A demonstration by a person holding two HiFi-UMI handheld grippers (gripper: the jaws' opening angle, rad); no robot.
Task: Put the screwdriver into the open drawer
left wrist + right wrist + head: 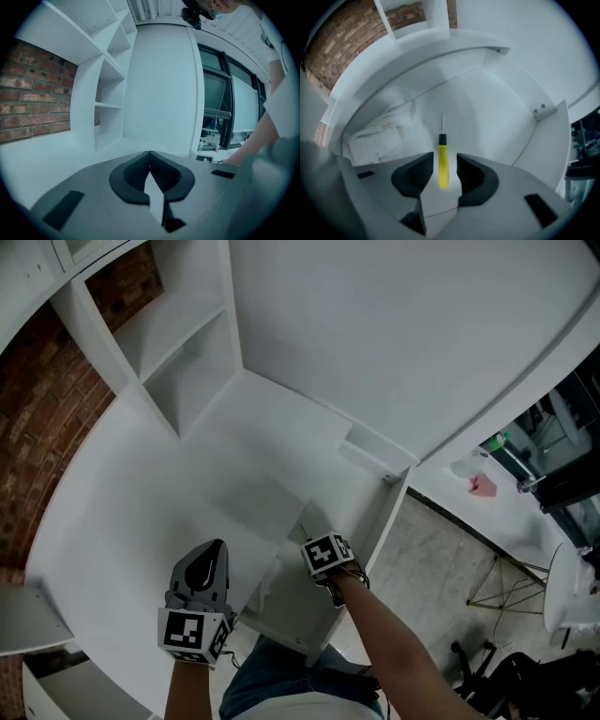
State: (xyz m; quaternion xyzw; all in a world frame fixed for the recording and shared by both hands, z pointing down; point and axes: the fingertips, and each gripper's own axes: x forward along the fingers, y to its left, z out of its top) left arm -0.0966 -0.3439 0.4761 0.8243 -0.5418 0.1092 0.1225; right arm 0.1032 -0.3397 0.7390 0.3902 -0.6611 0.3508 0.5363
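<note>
The right grey 2-jaw gripper (pixel 443 161) points down into the open white drawer (pixel 497 112). Its jaws stand apart, with a small gap on each side of the yellow-handled screwdriver (pixel 442 150), so they do not squeeze it. The screwdriver seems to lie on the drawer floor, its thin metal tip toward 12 o'clock and crumpled white paper (pixel 377 136) at 9 o'clock, while the left grey 2-jaw gripper (pixel 150 157) is closed on nothing.

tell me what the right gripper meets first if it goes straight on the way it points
The yellow-handled screwdriver between the right gripper's open jaws, then the drawer floor under it; depth is unclear.
</note>
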